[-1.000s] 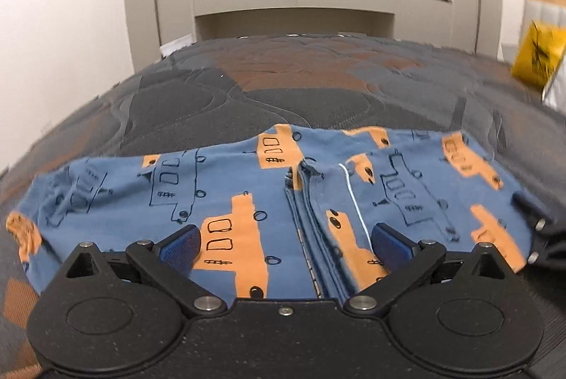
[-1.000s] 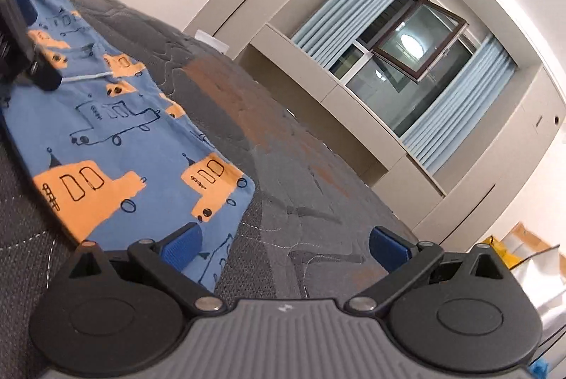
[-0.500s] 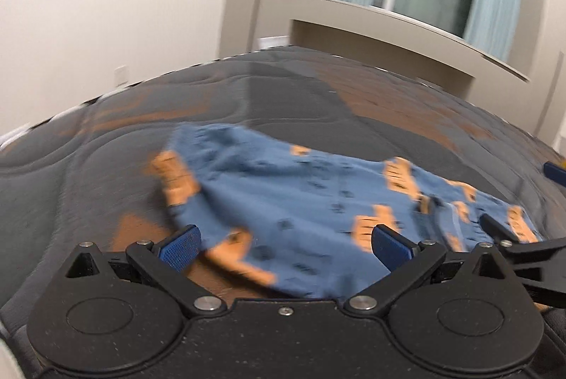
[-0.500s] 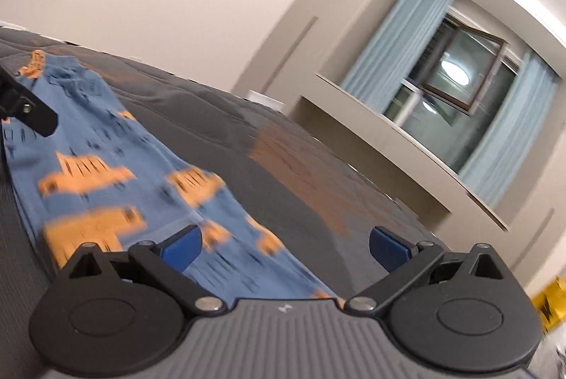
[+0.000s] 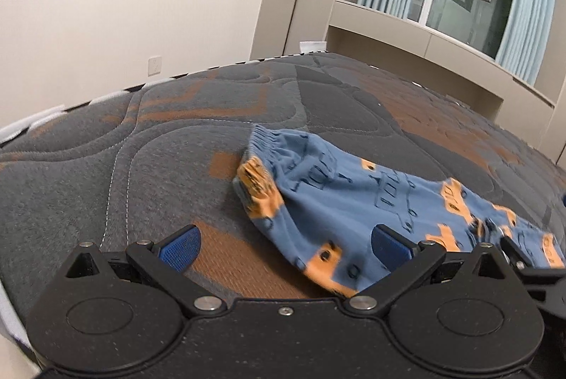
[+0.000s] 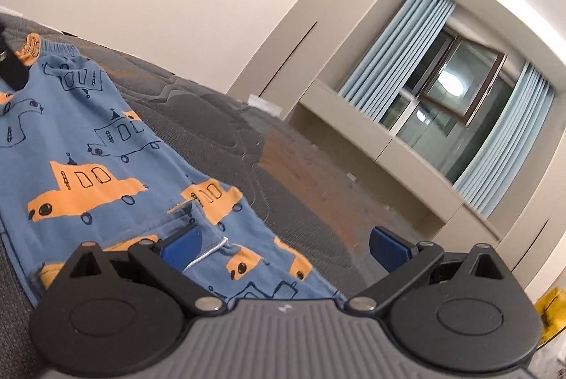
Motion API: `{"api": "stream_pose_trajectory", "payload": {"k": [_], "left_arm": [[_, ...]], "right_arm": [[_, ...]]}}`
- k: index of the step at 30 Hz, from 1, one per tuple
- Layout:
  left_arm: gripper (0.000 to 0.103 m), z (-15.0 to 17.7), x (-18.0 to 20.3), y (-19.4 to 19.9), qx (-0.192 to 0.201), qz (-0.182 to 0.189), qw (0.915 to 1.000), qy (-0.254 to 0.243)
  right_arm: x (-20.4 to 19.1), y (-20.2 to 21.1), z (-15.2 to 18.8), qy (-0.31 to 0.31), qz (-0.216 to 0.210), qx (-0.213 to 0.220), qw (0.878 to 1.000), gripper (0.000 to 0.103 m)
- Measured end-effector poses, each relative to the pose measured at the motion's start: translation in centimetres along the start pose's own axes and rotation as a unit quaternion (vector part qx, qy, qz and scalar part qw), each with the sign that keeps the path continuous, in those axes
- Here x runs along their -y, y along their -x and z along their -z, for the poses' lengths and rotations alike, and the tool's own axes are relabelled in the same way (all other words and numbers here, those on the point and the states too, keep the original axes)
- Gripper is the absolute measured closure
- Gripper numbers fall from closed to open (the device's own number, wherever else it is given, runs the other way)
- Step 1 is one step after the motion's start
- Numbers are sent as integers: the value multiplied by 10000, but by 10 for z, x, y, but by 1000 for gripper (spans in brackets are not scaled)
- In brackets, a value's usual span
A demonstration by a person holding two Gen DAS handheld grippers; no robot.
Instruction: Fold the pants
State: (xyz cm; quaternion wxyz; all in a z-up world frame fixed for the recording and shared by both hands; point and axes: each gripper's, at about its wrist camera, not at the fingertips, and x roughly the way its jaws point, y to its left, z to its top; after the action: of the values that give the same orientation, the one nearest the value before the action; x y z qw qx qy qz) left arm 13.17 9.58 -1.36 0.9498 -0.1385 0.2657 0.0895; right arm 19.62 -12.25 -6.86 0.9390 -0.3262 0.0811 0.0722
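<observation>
No text, label or number is legible anywhere

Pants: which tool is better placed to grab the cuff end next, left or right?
Likely left. The left tool is open with the cuff end of the pants just ahead; the right tool, also open, sits at the opposite end.

Both tools, left tool [image 5: 283, 246] leftward, pants [image 5: 353, 202] now off-centre.

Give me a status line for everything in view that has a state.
pants: lying on the bed, ungripped, cuff end bunched and turned over.
left gripper: open, empty, near the cuff end.
right gripper: open, empty, near the drawstring end.
drawstring: loose on the fabric.
window: sash swung open.
curtains: drawn to the sides.
bed: quilted cover flat.
</observation>
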Motion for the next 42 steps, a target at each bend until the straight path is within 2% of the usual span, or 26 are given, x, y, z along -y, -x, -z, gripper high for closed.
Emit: {"api": "stream_pose_trajectory", "payload": {"k": [6,10,12,16,19,22,23,25,29,33,37,42], "left_arm": [[1,-11,-7,-12,128,26,9998,144],[1,-12,-24,-12,199,233,9988,385],[1,-13,-35,-9,277,322,9979,499],[1,-12,-57,-2,408,439,9956,719],[1,-12,-64,-2,364,612,9945,768],[1,-13,-65,-5,294,739,9939,758],[1,-13,-65,-5,289,765,9938,750],[1,-12,-67,-7,287,808,9934,767],[1,-11,-71,-10,280,867,9921,858],[1,-9,-74,-11,292,892,9919,859],[1,-11,-69,-10,282,928,9926,731],[1,-17,-48,-12,285,1189,9906,609]], "right_arm": [[1,3,1,-17,62,76,10000,0],[9,10,-9,-51,30,372,9993,0],[15,6,-22,-192,-313,413,9985,0],[19,-27,-61,-520,-1428,201,9882,0],[-4,-62,-85,-457,-1881,77,9811,0],[-38,-99,-99,-212,-2424,-378,9692,0],[-49,-108,-100,-49,-2459,-522,9679,0],[-61,-115,-104,242,-2156,-499,9749,0],[-57,-112,-108,344,-1396,-451,9886,0],[-34,-78,-99,191,-1295,-142,9913,0],[-6,-31,-76,-217,-754,46,9969,0],[15,-5,-47,-369,34,-177,9992,0]]}}
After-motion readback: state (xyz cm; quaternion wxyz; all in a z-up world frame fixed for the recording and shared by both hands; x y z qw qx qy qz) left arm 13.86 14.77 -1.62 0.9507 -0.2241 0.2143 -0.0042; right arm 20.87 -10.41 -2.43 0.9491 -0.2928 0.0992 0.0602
